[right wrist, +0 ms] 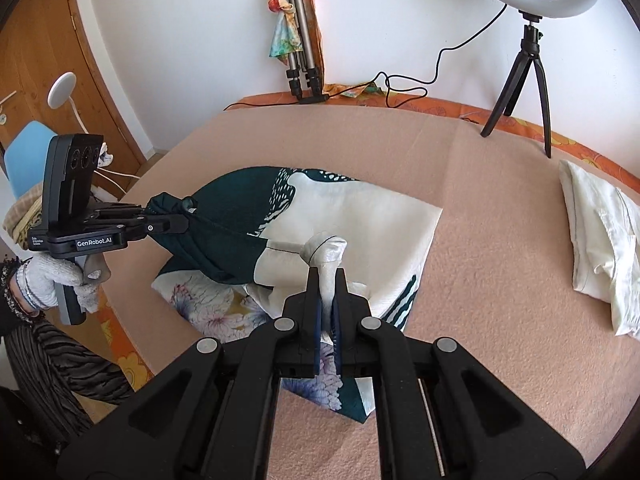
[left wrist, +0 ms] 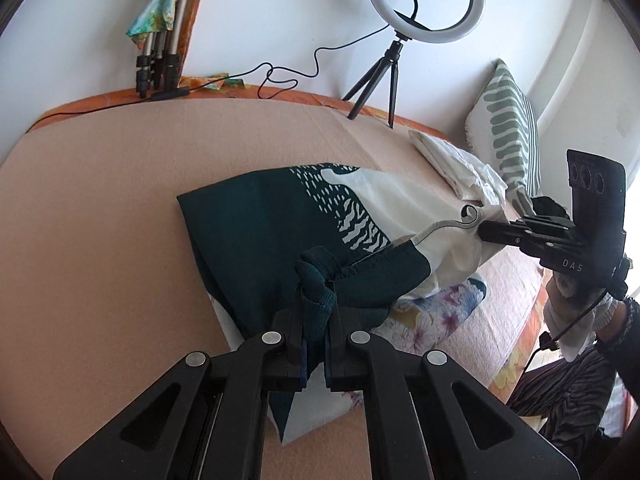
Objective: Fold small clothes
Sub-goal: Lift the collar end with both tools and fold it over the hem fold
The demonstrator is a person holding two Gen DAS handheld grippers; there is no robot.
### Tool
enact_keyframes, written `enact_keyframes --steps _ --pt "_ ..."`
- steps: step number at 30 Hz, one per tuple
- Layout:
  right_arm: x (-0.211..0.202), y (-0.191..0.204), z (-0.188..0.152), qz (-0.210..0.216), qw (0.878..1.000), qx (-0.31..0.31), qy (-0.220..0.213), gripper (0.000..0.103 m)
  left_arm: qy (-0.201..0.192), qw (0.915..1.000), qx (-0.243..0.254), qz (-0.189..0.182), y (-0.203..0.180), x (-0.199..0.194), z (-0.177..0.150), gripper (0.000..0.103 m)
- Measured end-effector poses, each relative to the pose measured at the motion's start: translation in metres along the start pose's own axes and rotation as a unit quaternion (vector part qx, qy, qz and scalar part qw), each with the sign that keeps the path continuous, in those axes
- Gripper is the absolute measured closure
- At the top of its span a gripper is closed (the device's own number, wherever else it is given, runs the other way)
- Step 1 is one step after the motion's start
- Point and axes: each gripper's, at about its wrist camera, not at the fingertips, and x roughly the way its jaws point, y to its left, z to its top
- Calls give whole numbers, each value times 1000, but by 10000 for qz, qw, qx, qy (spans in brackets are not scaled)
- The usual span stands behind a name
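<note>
- Two grippers each pinch a bunched corner of one garment (left wrist: 256, 216), a dark green and white printed piece lying part-folded on the peach bed cover (left wrist: 100, 184).
- Left gripper (left wrist: 316, 300): its fingers are pressed together on a wad of the dark green edge, which bulges up just beyond the tips.
- Right gripper (right wrist: 326, 280): its fingers are clamped on a white corner that stands up as a small knob above them.
- Between the two grips the lifted hem stretches across, above the floral inner side of the cloth.
- Only the left wrist view shows the green leaf-patterned pillow (left wrist: 508, 128) and the whole ring light (left wrist: 426, 0).
- Only the right wrist view shows the wooden door (right wrist: 40, 60), the blue chair (right wrist: 28, 152) and the gloved hand (right wrist: 60, 280) on the left gripper's handle.
- Both views show a folded white cloth (right wrist: 600, 240) lying apart, to the right.
</note>
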Motion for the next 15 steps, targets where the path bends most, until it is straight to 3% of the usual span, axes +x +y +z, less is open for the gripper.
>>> enact_keyframes --steps 6,11,15 --pt "-3 -5 -9 -110 9997 48 -227 98 -52 10000 -25 56 8 -11 -16 99" --pt "-19 -11 -23 -104 9995 -13 -288 98 14 9999 153 1 6 -24 -27 93" --pt "-36 -10 -37 -164 9994 -282 -145 89 163 9988 469 26 -4 -37 -41 92"
